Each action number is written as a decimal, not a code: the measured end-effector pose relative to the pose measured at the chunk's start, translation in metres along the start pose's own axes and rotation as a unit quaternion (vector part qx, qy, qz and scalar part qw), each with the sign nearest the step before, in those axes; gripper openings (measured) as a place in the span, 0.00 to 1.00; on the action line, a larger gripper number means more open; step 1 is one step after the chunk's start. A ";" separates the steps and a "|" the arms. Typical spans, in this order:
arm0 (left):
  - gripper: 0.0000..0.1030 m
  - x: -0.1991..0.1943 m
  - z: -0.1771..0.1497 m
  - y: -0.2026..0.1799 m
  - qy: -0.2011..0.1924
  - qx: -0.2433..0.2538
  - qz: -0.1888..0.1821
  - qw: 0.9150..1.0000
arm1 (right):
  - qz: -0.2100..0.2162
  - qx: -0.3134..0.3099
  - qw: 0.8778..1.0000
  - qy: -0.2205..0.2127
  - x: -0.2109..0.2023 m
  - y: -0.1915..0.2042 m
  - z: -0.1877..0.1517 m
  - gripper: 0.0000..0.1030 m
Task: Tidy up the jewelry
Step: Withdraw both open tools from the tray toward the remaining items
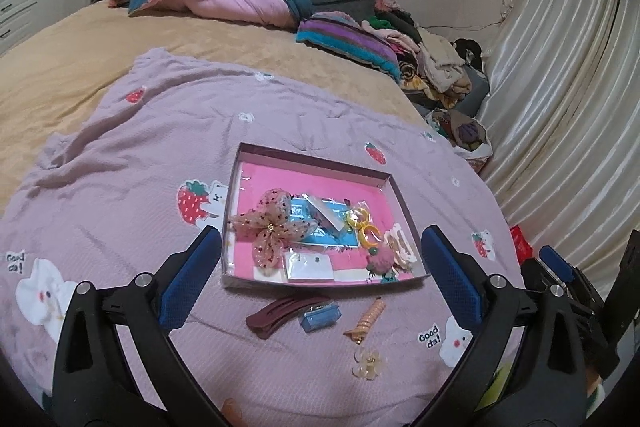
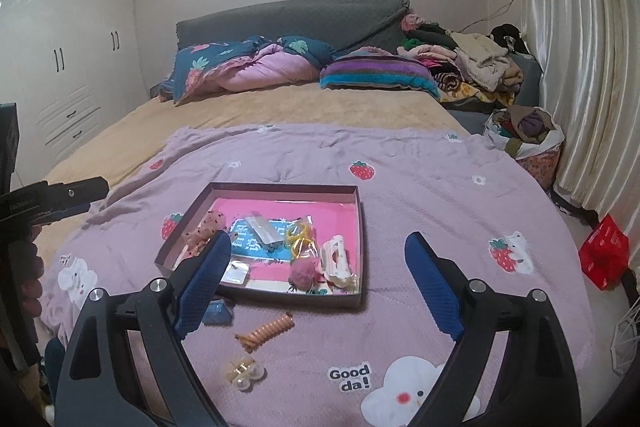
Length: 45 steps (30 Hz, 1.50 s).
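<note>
Left wrist | both jaws spread wide, empty | spiral hair tie point(image 1: 366, 321) long axis toward tray point(image 1: 316, 157)

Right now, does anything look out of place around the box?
Yes. Four pieces lie loose on the blanket in front of the box, not in it: a dark red hair clip, a small blue case, an orange spiral tie and a clear claw clip. Both grippers' jaws are open and empty.

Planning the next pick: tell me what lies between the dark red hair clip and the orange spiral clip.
In the left wrist view, a small blue box lies between the dark red hair clip and the orange spiral clip, touching the red clip's end.
</note>
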<state>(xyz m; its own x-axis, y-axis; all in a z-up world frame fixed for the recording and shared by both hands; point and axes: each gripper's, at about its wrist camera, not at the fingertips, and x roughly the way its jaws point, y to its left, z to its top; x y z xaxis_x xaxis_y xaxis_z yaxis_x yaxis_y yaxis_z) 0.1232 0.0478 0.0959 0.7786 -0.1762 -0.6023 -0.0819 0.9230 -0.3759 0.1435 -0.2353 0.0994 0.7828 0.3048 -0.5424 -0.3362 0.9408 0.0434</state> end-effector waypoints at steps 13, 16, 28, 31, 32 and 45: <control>0.91 -0.015 -0.024 0.005 0.002 0.004 -0.001 1.000 | -0.003 -0.015 1.000 0.000 -0.016 0.010 -0.022 0.85; 0.91 -0.015 -0.033 0.006 0.007 0.008 0.004 1.000 | -0.003 -0.017 1.000 0.006 -0.016 0.012 -0.029 0.85; 0.91 -0.010 -0.062 0.019 0.031 0.020 0.033 0.999 | 0.006 -0.029 0.999 0.036 -0.008 0.021 -0.055 0.85; 0.91 -0.007 -0.069 0.023 0.039 0.023 0.041 0.998 | 0.011 -0.031 0.998 0.048 -0.003 0.023 -0.063 0.85; 0.91 -0.005 -0.070 0.024 0.042 0.022 0.043 0.998 | 0.014 -0.031 0.998 0.053 -0.002 0.025 -0.066 0.85; 0.91 0.017 -0.103 0.037 0.086 0.048 0.075 0.992 | 0.040 -0.055 0.993 0.099 0.020 0.043 -0.098 0.85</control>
<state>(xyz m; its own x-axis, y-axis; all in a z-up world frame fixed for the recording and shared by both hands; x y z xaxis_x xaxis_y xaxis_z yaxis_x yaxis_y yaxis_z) 0.0695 0.0434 -0.0004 0.6440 -0.0833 -0.7604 -0.1221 0.9701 -0.2097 0.0934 -0.2036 0.0084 0.6366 0.3327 -0.6957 -0.4566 0.8896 0.0076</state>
